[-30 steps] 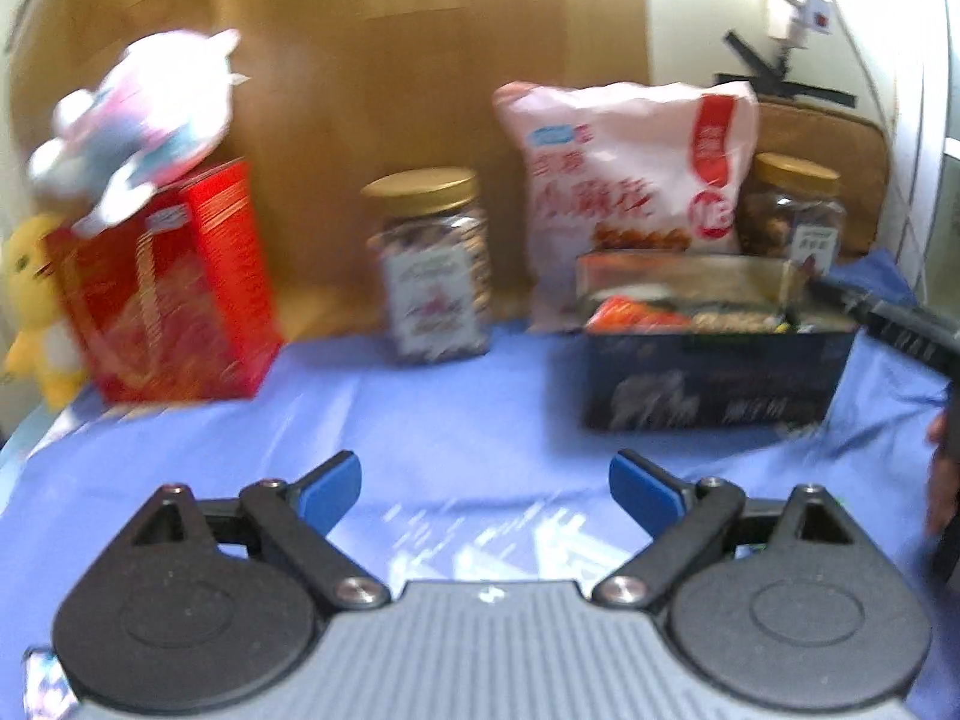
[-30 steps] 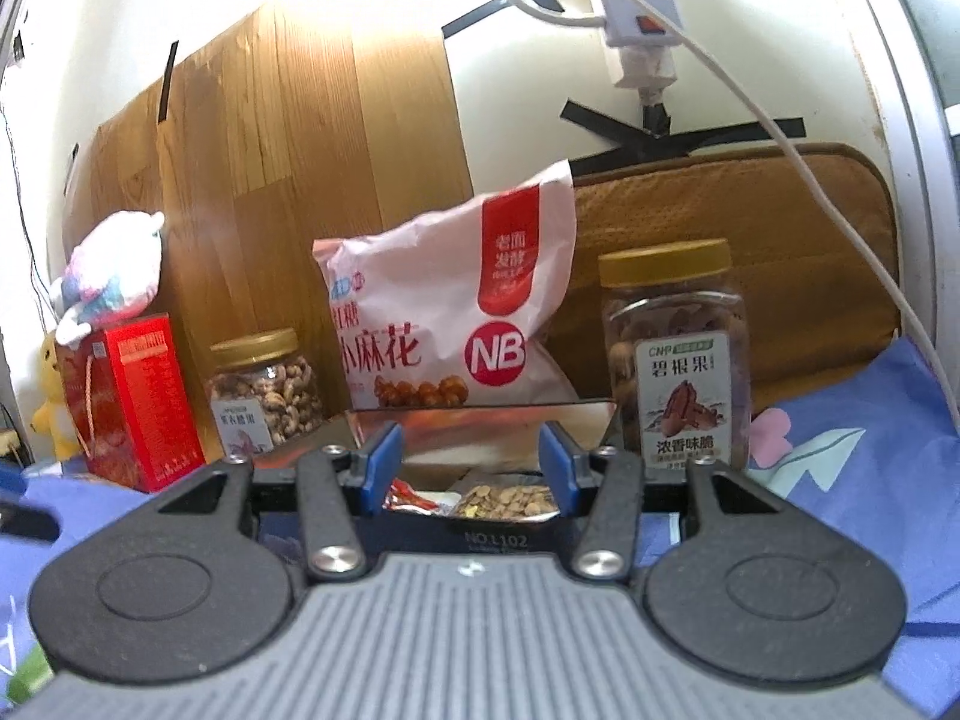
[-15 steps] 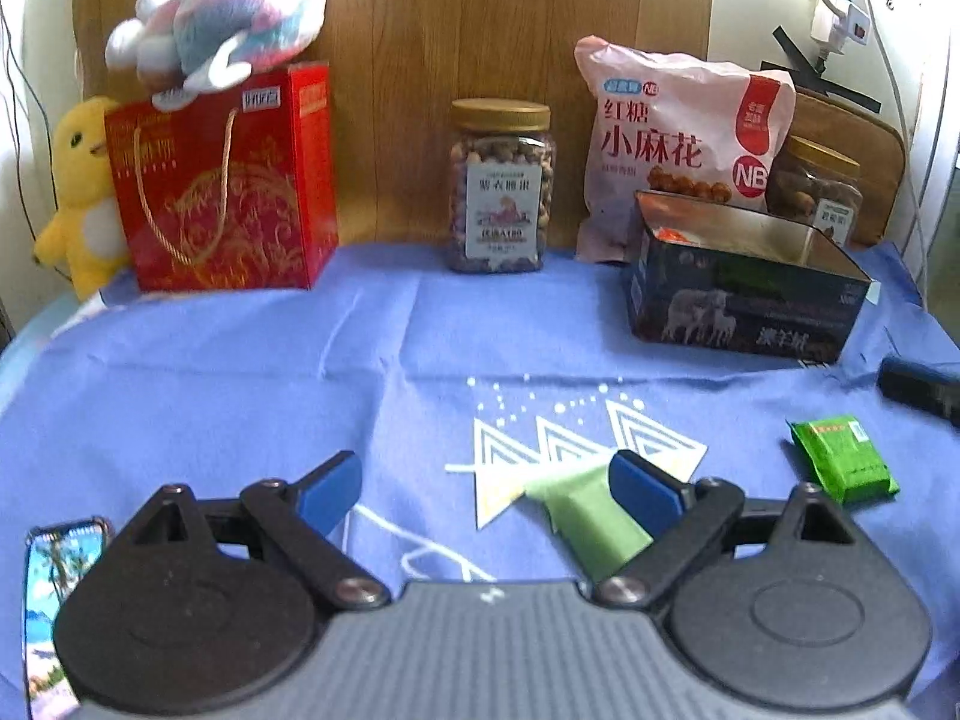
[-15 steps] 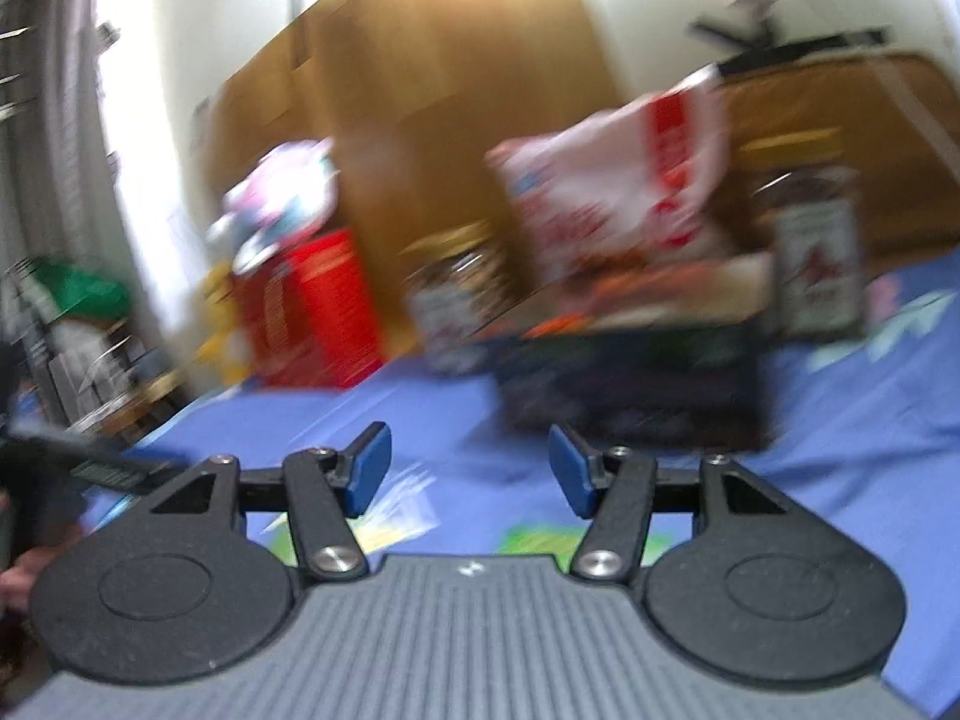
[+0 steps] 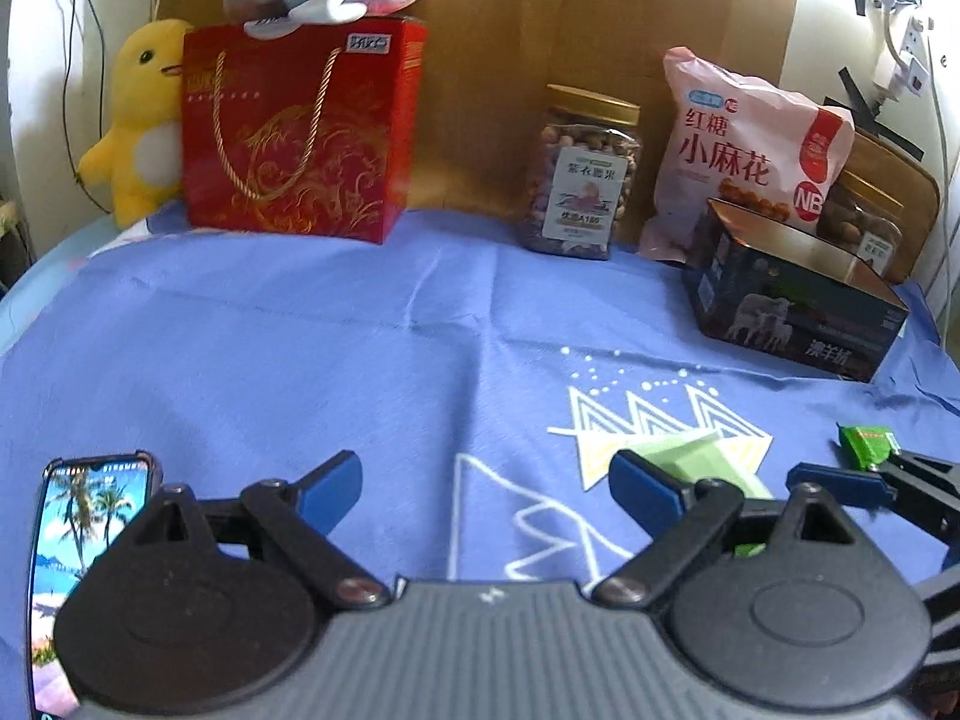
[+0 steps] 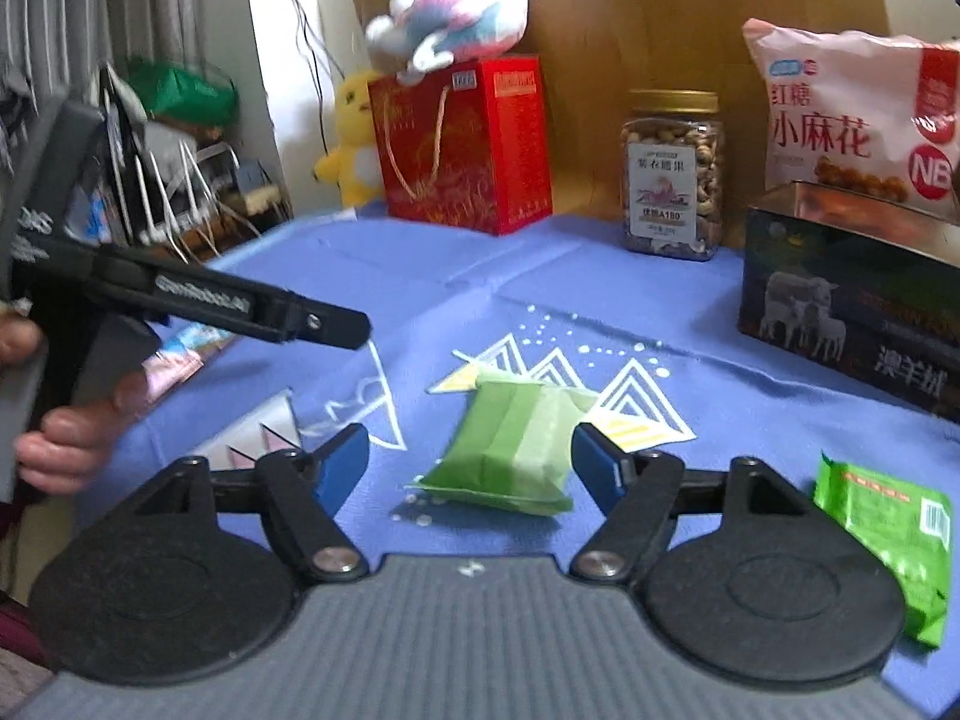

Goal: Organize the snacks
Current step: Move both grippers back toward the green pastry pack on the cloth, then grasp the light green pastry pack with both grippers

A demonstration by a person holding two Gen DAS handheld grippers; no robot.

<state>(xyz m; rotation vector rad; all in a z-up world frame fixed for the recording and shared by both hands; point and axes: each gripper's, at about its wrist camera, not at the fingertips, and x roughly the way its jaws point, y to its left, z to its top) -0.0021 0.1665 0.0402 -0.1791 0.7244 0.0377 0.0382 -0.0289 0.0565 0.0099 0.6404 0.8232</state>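
Right claw (image 6: 470, 468) apart, straddling pale green packet (image 6: 510, 450) | left claw (image 5: 485, 489) apart, holding nothing | dark tin (image 6: 852, 324) beyond

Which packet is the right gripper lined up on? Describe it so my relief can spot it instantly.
Find the dark open tin with sheep on its side, then come forward on the blue cloth to the white triangle print. The pale green packet lies there, between the open right gripper fingers. Its neighbour, the bright green packet, has printing and a barcode; this one is plain.
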